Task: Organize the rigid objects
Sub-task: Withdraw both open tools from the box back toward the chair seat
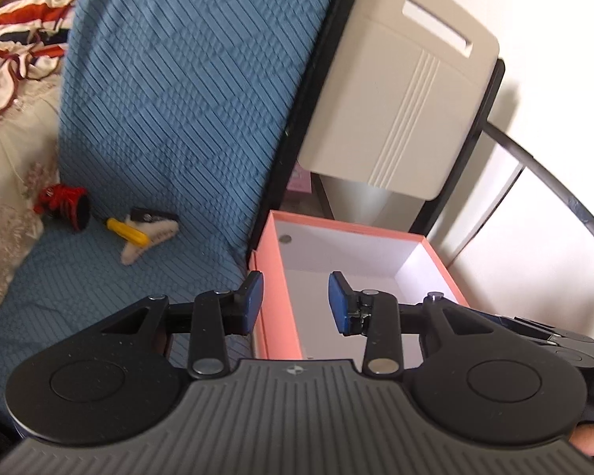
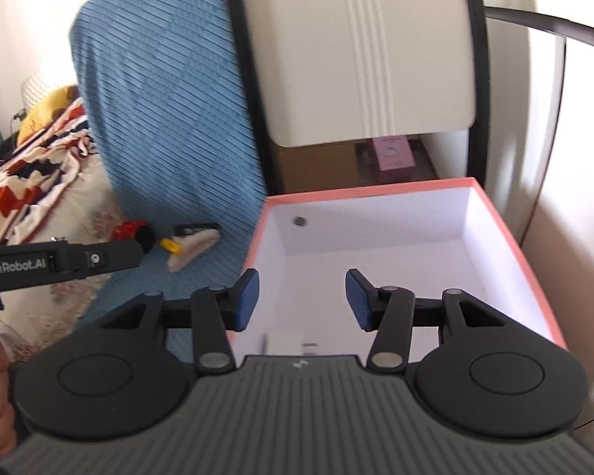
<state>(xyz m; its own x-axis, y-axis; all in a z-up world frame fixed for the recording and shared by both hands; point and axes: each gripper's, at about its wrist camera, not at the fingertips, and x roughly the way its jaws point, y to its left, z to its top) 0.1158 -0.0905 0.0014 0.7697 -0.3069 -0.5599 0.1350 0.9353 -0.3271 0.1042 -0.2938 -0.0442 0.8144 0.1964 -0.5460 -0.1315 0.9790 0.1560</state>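
A pink box (image 1: 279,297) with a white inside stands beside the blue-covered sofa seat; it also shows in the right wrist view (image 2: 511,237). A small white object (image 2: 285,343) lies inside it near the front wall. On the seat lie a red and black object (image 1: 65,204), a yellow-handled tool (image 1: 128,231) and a cream hair claw (image 1: 150,235); the red and black object (image 2: 136,231), the tool (image 2: 169,246) and the claw (image 2: 194,251) also show in the right wrist view. My left gripper (image 1: 296,303) is open and empty over the box's left wall. My right gripper (image 2: 301,301) is open and empty over the box.
A blue quilted cushion (image 1: 186,91) leans at the sofa back. A beige panel in a black frame (image 1: 396,91) stands behind the box. A striped cloth (image 2: 31,174) and floral bedding (image 1: 12,150) lie to the left. A white wall (image 1: 554,237) is on the right.
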